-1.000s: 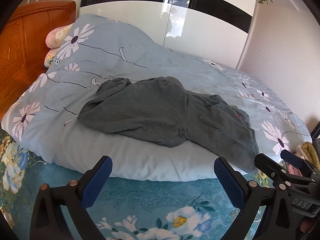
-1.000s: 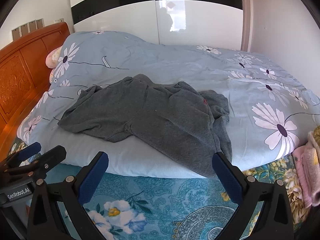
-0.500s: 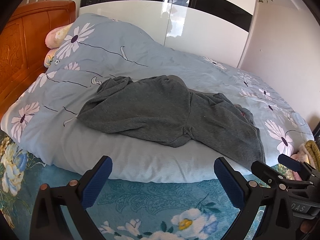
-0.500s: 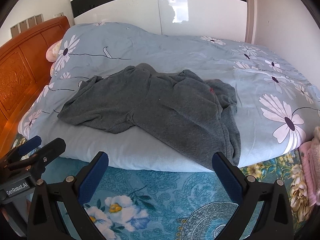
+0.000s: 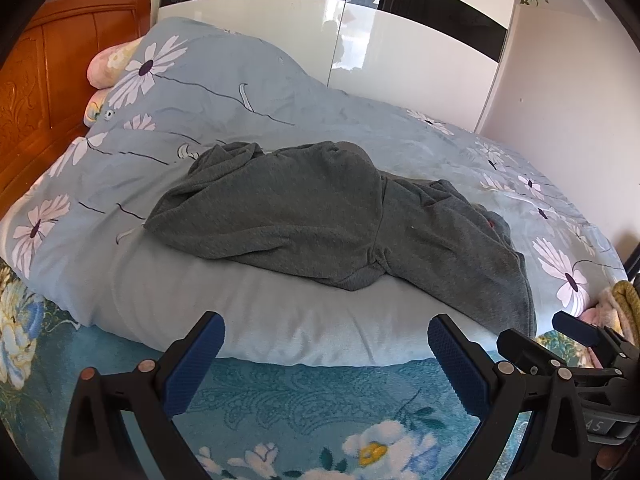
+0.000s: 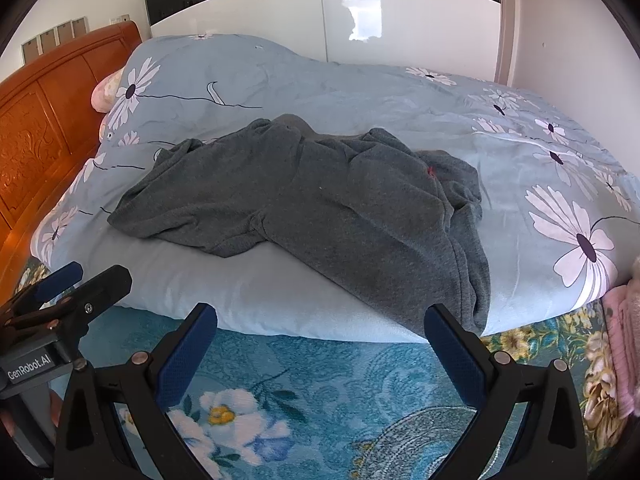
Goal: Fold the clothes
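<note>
A dark grey garment (image 5: 320,216) lies crumpled on the light blue floral duvet (image 5: 248,92), one end hanging over the near edge; it also shows in the right wrist view (image 6: 340,208). My left gripper (image 5: 324,340) is open and empty, just short of the duvet's near edge. My right gripper (image 6: 320,328) is open and empty, its right fingertip (image 6: 440,324) close to the garment's hanging hem. Each gripper shows in the other's view: the right one (image 5: 560,340) and the left one (image 6: 80,284).
An orange wooden headboard (image 5: 48,80) stands at the left with pink pillows (image 5: 108,60) against it. A teal floral sheet (image 6: 320,380) covers the bed front below the duvet. A pink cloth (image 6: 624,332) lies at the right. White wardrobe doors (image 5: 360,40) stand behind.
Both grippers have moved closer to the bed; the garment looks larger and nearer in both views. The garment itself has not moved.
</note>
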Demonstrator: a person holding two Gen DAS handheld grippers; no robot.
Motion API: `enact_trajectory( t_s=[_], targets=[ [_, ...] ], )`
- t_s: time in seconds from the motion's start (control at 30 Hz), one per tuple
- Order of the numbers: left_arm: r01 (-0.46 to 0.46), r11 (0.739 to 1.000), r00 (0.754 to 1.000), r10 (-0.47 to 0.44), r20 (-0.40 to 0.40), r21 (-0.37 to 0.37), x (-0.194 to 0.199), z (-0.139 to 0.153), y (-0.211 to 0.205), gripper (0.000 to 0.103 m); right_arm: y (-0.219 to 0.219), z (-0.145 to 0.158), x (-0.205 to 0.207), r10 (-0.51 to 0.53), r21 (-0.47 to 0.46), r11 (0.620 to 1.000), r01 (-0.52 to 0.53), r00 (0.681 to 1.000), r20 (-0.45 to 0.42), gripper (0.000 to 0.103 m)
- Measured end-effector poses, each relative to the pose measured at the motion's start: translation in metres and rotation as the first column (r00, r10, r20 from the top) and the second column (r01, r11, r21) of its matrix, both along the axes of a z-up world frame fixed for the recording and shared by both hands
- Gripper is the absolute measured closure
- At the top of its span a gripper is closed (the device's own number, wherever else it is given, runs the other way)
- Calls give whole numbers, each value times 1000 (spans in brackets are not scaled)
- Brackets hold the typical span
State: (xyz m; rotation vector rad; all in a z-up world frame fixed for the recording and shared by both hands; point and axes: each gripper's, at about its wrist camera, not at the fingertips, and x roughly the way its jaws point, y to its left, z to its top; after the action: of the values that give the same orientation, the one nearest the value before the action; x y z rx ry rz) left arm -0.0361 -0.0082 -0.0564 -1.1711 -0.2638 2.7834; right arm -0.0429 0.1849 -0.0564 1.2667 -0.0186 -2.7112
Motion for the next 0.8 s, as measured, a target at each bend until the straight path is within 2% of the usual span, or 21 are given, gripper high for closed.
enact_trajectory(
  t_s=[0.23, 0.33, 0.4, 0.53, 0.6, 0.63, 0.73, 0.8],
  targets=[
    [-5, 1000, 1000, 5, 11, -8, -3, -10, -3, 0, 0, -13, -8, 9, 18, 1000, -10, 1000, 23, 0],
    [-7, 1000, 1000, 7, 10, -29, 1, -14, -9, 0, 9, -23, -17, 4, 48, 999, -6, 999, 32, 0],
    [-16, 999, 1000, 17, 14, -35, 5, -16, -15, 0, 16, -37, -26, -5, 101, 995, -1, 998, 62, 0],
    [-41, 999, 999, 42, 26, -19, 12, -20, -28, 0, 25, -58, -37, -49, 199, 979, 33, 996, 80, 27],
    [-46, 999, 998, 47, 33, -22, 17, -22, -33, 0, 37, -63, -40, -103, 176, 980, 88, 992, 78, 34],
    [-48, 999, 998, 49, 37, -24, 19, -23, -35, 0, 43, -66, -41, -131, 162, 980, 117, 988, 78, 42],
    [-47, 998, 998, 49, 47, -37, 27, -25, -39, 0, 52, -69, -45, -142, 118, 984, 131, 986, 90, 49],
    [-47, 998, 997, 50, 62, -43, 33, -28, -41, 0, 52, -69, -49, -112, 115, 988, 100, 988, 104, 68]
  ],
)
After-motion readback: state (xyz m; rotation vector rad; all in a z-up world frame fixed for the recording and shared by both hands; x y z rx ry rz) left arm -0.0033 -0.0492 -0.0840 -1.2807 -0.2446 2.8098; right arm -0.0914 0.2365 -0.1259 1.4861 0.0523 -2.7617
